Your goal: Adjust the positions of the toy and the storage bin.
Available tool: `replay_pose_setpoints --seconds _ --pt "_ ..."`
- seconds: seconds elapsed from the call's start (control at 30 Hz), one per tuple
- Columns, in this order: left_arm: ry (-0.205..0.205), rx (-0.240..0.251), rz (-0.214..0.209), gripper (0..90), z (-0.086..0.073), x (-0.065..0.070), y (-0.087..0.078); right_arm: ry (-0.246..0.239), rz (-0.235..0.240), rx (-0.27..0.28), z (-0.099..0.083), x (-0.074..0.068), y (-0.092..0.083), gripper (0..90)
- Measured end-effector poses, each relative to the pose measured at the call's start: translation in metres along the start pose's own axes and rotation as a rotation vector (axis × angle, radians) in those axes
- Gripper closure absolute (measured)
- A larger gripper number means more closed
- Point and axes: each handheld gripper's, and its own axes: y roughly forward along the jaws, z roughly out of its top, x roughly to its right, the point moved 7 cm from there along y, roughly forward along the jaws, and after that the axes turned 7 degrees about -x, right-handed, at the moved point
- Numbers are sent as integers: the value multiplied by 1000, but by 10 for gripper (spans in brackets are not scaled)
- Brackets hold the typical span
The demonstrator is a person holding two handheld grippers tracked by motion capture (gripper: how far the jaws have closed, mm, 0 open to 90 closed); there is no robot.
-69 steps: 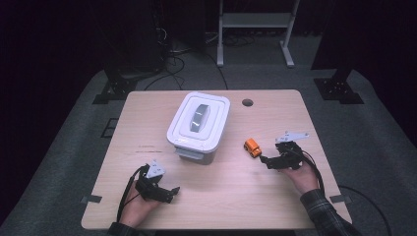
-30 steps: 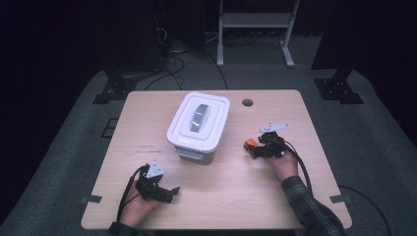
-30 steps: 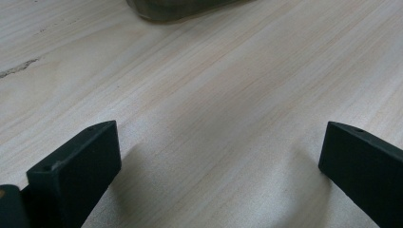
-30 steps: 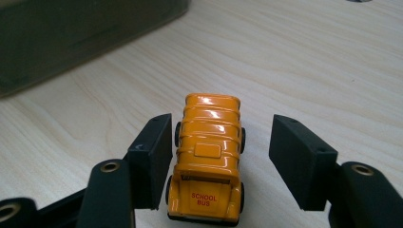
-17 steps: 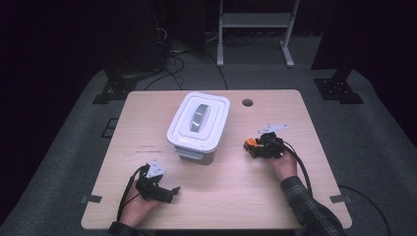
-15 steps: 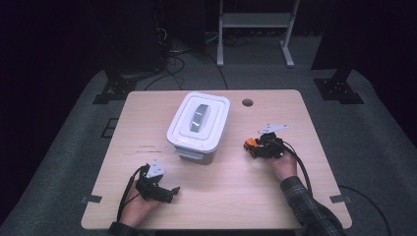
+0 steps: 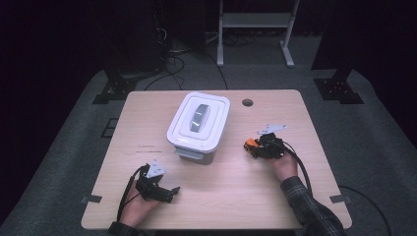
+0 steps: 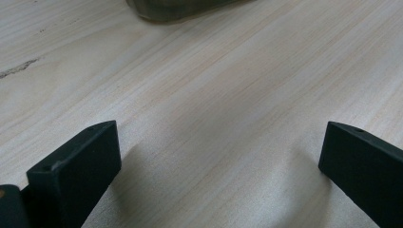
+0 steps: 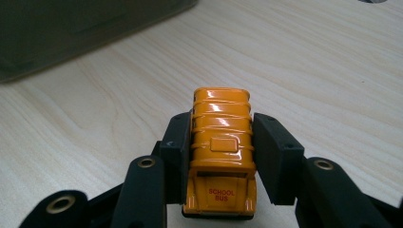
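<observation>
Your left gripper [image 7: 169, 190] rests idle on the surface [image 7: 221, 196] near its front left edge, jaws spread wide with nothing between them. The lidded white box [image 7: 199, 125] sits mid-surface, and just right of it your right gripper [image 9: 220, 142] has just been closing and now clamps the toy school bus [image 9: 221, 142] by its two long sides. It looks small, light, rigid and glossy, so likely slick: keep the pads flat on the sides.

High view overhead; claw views close, sharing table [image 7: 236, 191].
</observation>
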Motion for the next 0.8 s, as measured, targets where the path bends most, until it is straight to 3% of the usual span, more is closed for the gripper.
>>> replay_pose_setpoints --seconds 0.8 --pt "2 -1 -1 0 0 0 0 -12 -23 1 -6 6 -18 585"
